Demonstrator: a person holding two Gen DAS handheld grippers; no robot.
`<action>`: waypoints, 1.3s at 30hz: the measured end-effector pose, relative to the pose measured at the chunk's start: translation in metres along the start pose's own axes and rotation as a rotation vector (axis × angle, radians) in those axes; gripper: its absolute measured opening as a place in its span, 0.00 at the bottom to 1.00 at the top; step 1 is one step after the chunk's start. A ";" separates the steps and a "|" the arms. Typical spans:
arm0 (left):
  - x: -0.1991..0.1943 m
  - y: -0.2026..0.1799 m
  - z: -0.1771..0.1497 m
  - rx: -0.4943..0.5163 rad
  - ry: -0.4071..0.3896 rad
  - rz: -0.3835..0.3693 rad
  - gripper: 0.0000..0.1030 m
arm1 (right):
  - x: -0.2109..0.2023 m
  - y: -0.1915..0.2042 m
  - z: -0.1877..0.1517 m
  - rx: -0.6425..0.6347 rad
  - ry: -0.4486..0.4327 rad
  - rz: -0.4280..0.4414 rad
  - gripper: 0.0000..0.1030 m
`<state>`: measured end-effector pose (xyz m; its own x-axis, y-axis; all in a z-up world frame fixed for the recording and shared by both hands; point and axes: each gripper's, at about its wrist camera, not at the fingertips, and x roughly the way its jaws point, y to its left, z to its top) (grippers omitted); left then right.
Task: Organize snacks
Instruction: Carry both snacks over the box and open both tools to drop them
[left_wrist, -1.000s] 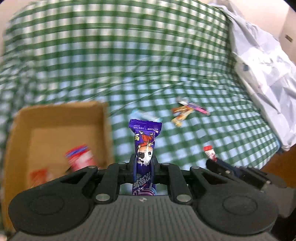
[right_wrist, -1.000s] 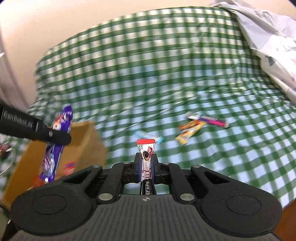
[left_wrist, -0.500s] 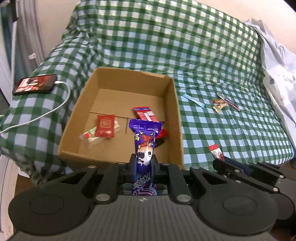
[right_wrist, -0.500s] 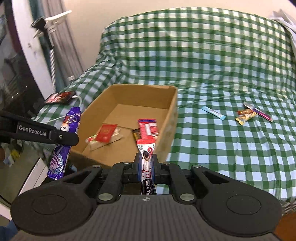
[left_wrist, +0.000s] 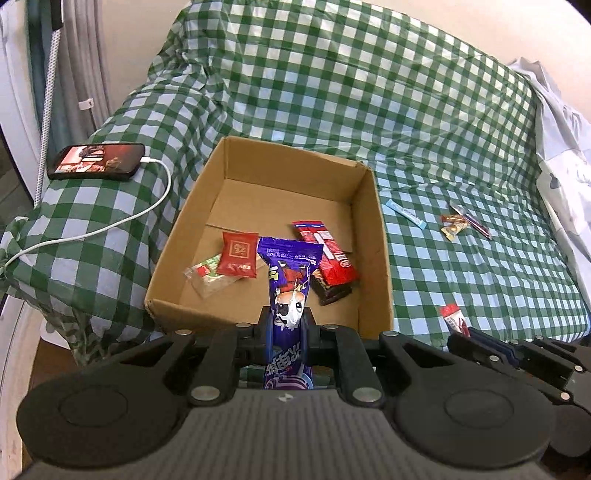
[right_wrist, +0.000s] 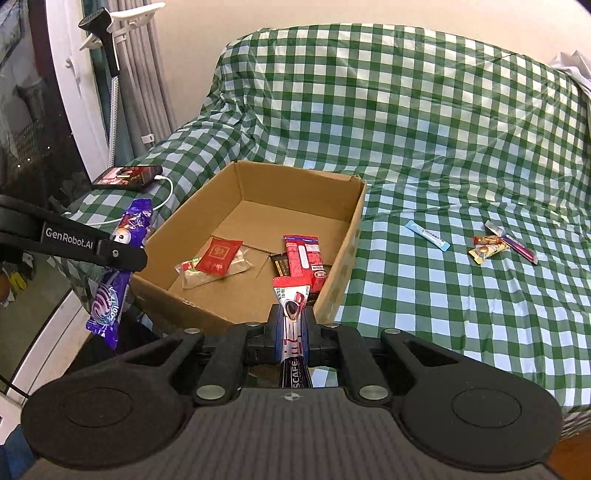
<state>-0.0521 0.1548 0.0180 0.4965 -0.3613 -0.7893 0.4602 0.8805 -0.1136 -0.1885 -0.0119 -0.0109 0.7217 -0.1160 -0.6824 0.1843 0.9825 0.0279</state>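
Left gripper (left_wrist: 289, 325) pinching purple snack (left_wrist: 290, 284), phone (left_wrist: 96, 161) beyond

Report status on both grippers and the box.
Left gripper shut on purple snack pack. Right gripper shut on red-topped sachet. Cardboard box open, near edge just ahead. Nothing in the way.

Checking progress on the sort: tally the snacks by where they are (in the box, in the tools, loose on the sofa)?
In the box: 4, counting the red packet
In the tools: 2, purple wrapper and coffee stick
Loose on the sofa: 3, counting the blue stick
Total: 9
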 end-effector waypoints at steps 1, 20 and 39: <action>0.001 0.001 0.001 -0.001 0.002 0.004 0.14 | 0.001 0.001 0.000 -0.002 0.002 -0.001 0.10; 0.036 0.023 0.034 -0.022 0.031 0.057 0.14 | 0.040 0.014 0.039 -0.035 0.013 0.009 0.10; 0.109 0.025 0.078 -0.019 0.097 0.057 0.14 | 0.117 0.010 0.077 -0.035 0.069 0.050 0.10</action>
<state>0.0707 0.1132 -0.0235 0.4479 -0.2796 -0.8492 0.4183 0.9050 -0.0774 -0.0506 -0.0267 -0.0340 0.6816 -0.0574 -0.7294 0.1245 0.9915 0.0383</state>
